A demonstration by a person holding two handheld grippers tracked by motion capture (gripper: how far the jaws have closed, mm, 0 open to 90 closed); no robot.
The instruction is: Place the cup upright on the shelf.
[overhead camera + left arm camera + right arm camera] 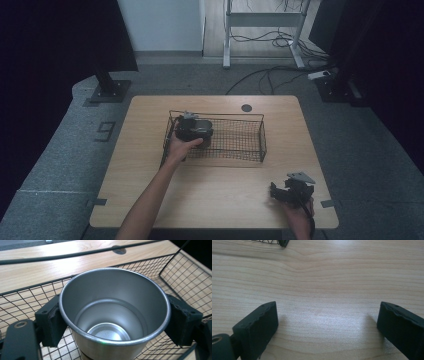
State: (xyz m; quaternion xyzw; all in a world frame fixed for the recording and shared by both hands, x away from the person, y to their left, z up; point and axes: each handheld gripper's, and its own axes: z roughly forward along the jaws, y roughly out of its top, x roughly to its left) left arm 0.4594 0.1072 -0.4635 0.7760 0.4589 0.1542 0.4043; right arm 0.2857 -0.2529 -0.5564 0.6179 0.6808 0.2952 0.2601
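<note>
Cup sits clamped in my left gripper, steel, upright, nothing inside it, with a pad pressed against each side of the wall just under the rim. It's inside the wire basket, over at the basket's left end, and mesh runs under and around it in the left gripper view. From the high view my left hand reaches over the basket's near left corner. The basket sits about mid tabletop, toward the far side, near a small dark round hole. My right gripper is spread wide with nothing between its pads, hovering low over bare wood near the front right corner, well apart from the basket.
</note>
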